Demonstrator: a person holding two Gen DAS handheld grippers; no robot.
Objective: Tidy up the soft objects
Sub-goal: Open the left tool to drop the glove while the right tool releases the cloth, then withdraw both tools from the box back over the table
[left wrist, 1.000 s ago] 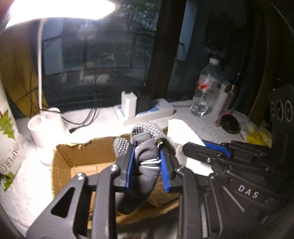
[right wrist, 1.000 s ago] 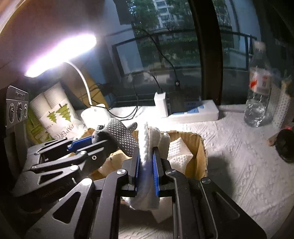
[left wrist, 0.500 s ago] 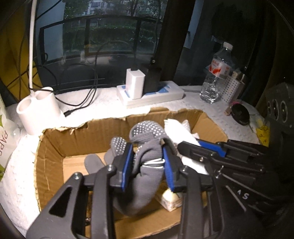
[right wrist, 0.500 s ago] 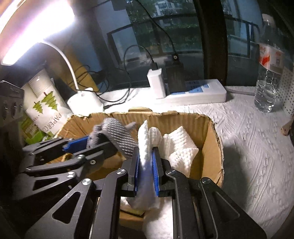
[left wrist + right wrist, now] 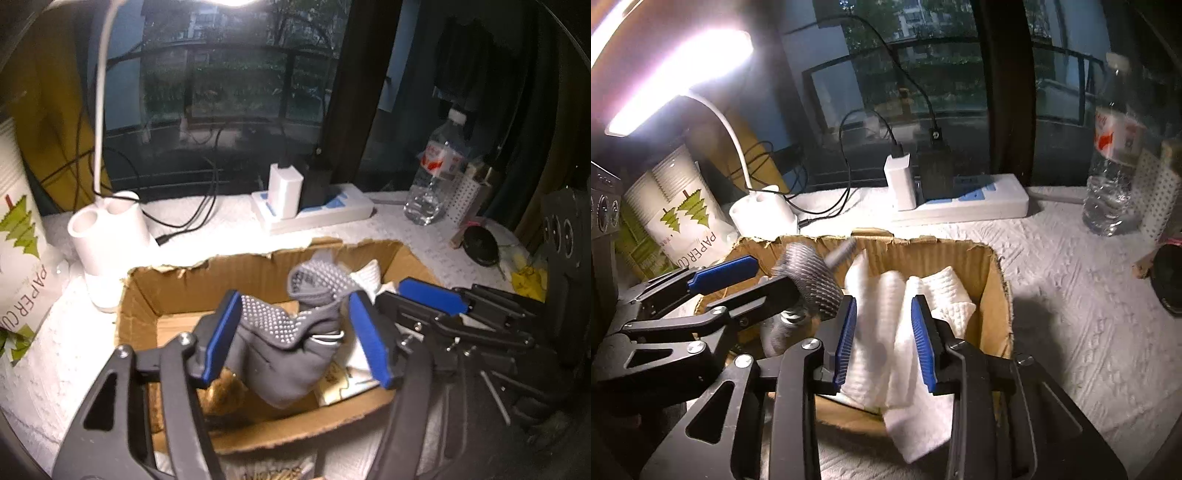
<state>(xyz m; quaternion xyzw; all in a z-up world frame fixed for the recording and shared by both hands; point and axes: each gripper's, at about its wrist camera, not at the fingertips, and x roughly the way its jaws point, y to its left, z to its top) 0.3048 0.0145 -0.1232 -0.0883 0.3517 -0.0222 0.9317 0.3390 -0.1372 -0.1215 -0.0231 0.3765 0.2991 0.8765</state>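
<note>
Grey dotted glove (image 5: 291,343) now loose between the spread left tool (image 5: 295,347), dropping into the cardboard box (image 5: 177,291). Right tool (image 5: 884,343) has also spread; white cloth (image 5: 886,354) slumps over the box's near wall. Both releases look done, retreat next.

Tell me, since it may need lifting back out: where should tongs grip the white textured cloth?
Grip the white textured cloth on its upright bunched folds above the brown cardboard box, coming from above. Its lower end drapes over the near wall, so the raised middle gives the thickest bite.
</note>
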